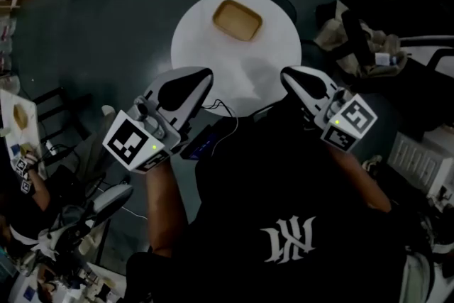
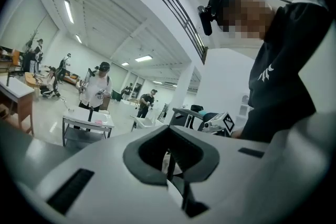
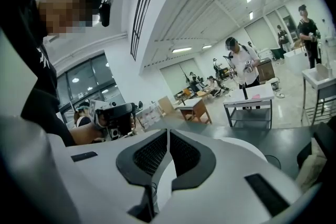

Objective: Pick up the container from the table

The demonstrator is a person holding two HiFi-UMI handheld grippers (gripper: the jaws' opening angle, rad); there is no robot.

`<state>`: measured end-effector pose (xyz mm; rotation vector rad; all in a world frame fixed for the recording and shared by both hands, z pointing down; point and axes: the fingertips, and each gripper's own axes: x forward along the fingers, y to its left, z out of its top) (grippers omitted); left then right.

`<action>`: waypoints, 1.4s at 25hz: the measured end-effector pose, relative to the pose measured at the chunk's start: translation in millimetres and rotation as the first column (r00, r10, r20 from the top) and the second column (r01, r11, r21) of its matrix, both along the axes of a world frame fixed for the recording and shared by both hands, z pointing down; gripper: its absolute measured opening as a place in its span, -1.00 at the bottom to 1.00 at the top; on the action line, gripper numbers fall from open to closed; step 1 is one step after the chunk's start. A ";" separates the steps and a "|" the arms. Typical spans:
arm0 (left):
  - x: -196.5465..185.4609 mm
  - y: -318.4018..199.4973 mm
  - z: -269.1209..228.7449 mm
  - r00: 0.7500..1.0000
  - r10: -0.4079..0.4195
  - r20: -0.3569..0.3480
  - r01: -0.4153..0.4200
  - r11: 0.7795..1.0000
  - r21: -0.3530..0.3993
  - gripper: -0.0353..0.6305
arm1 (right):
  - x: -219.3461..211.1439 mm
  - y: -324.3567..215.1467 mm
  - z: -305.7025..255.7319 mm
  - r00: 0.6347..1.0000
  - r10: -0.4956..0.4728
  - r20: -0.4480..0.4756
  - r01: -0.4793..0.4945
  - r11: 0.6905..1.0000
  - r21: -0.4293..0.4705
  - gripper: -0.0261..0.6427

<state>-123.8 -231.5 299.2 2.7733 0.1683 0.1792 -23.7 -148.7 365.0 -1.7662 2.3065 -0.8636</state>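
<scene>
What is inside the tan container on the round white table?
The tan container looks empty: seen from above, only its own flat bottom shows. It stands on the round white table. The table surface under it is covered and cannot be seen.

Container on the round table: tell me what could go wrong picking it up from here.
1. Both the left gripper and right gripper are shut; reaching in like that would likely shove the container rather than grip it.
2. It lies toward the far side of the table, so a shove might slide it off.
</scene>
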 end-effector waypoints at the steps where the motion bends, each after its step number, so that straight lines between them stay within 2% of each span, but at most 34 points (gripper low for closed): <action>1: 2.1 -1.6 1.4 1.000 0.015 -0.005 -0.015 1.000 -0.003 -0.88 | -1.3 1.0 -0.3 1.000 0.012 0.000 -0.012 1.000 0.002 -0.79; 5: 4.0 -5.1 18.1 0.999 0.048 -0.005 -0.048 0.998 -0.041 -0.88 | -6.5 20.1 10.9 0.999 0.039 -0.033 -0.041 0.998 -0.057 -0.79; 8: 13.4 -8.1 44.6 0.996 0.040 0.074 -0.036 0.998 -0.053 -0.88 | -0.7 33.7 22.2 0.998 0.026 -0.062 -0.032 0.995 -0.091 -0.79; 13: 43.9 -8.3 72.0 0.976 0.029 0.215 -0.022 0.999 -0.033 -0.88 | 22.9 24.0 34.0 1.000 0.000 -0.012 -0.001 0.998 -0.067 -0.79; 17: 55.1 -6.2 79.8 0.959 0.026 0.283 -0.016 0.999 -0.037 -0.88 | 39.9 3.4 37.5 0.999 -0.017 0.031 0.018 1.000 -0.023 -0.79; 22: 92.8 -25.8 95.1 0.938 -0.023 0.346 0.040 0.998 -0.043 -0.88 | 89.3 -7.5 62.7 0.997 -0.030 0.064 0.033 0.998 -0.046 -0.79; 30: 106.7 -69.3 110.2 0.879 -0.057 0.473 0.073 0.997 -0.015 -0.88 | 138.6 -60.0 105.9 0.995 -0.004 0.105 0.009 0.999 -0.051 -0.79; 35: 115.7 -86.4 129.5 0.847 -0.013 0.531 0.044 0.998 -0.045 -0.88 | 141.2 -77.1 137.8 0.987 -0.002 0.159 0.019 0.994 -0.107 -0.79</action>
